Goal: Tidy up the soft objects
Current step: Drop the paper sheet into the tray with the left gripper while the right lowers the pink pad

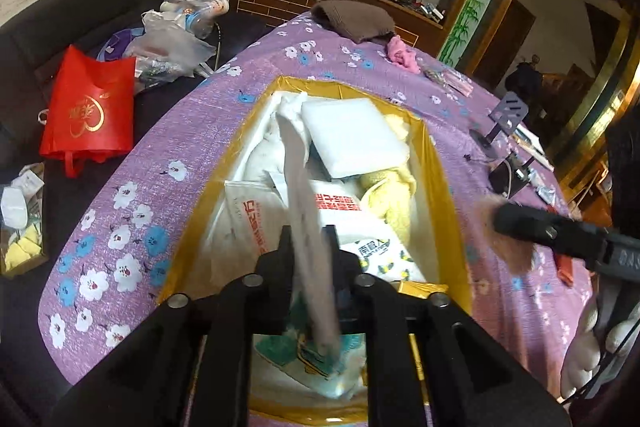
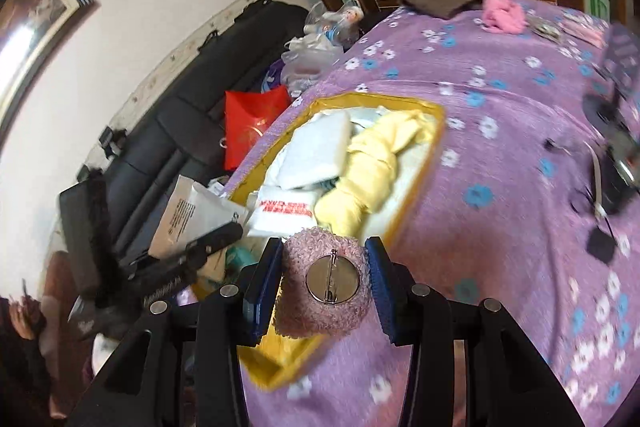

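Note:
A yellow-lined box (image 1: 438,163) sits on the purple flowered cloth, holding a white pad (image 1: 352,135), a yellow towel (image 1: 390,199) and white packets. My left gripper (image 1: 308,233) is shut on a flat white packet (image 1: 300,203), held on edge over the box. It shows in the right wrist view (image 2: 192,211) at the box's left. My right gripper (image 2: 324,281) is shut on a fuzzy pink pompom (image 2: 320,311) with a metal pin back (image 2: 332,279), just above the box's near rim (image 2: 424,163). The pompom also shows in the left wrist view (image 1: 508,231).
A brown knit cloth (image 1: 352,19) and a pink fluffy item (image 1: 402,55) lie at the table's far end. Black stands and cables (image 1: 506,131) stand on the right. A red bag (image 1: 88,107) and plastic bags (image 1: 176,39) lie on the dark sofa, left.

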`<state>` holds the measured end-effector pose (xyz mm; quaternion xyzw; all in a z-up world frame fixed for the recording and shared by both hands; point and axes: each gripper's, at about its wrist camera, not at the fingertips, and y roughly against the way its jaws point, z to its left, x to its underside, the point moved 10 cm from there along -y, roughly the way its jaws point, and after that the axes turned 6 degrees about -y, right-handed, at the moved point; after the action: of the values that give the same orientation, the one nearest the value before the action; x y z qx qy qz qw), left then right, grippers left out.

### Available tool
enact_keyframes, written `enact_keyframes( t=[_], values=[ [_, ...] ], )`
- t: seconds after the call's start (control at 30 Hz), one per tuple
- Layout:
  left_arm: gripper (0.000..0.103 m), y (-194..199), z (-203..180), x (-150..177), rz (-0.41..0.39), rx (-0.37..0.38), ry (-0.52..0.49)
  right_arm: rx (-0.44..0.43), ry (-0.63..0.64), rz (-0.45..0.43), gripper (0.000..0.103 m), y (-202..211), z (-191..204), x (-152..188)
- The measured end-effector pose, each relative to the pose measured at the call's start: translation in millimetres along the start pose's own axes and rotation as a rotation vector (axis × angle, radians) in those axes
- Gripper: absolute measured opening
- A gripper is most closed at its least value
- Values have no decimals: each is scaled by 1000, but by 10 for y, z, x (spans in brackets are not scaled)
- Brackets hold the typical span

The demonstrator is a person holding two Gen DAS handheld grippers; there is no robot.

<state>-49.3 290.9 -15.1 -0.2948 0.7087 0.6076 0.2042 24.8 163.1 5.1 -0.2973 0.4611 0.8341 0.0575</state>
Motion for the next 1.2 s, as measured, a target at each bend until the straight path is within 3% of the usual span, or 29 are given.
enact_keyframes(
  t=[0.07,0.2,0.27,0.33,0.57,0.77,1.2],
  values=[
    [26,-26,-22,-6,-4,-10,-14,32,19,13,42,-204,56,-61],
    [35,-54,-50,13,-2,-19,-33,105,49,21,42,-510,131,-137],
    [53,-44,-61,17,-5,-26,-40,136,59,23,42,-592,131,-153],
    [63,-9,-72,8,-16,-46,-49,183,49,11,45,-664,87,-185],
    [68,150,-82,-71,-67,-127,-101,159,26,-43,64,-574,160,-210],
    [69,197,-83,-66,-67,-141,-100,141,32,-72,65,-441,199,-152],
    [69,396,-381,-78,-88,-172,-165,120,-24,-115,65,152,-146,66]
  ],
)
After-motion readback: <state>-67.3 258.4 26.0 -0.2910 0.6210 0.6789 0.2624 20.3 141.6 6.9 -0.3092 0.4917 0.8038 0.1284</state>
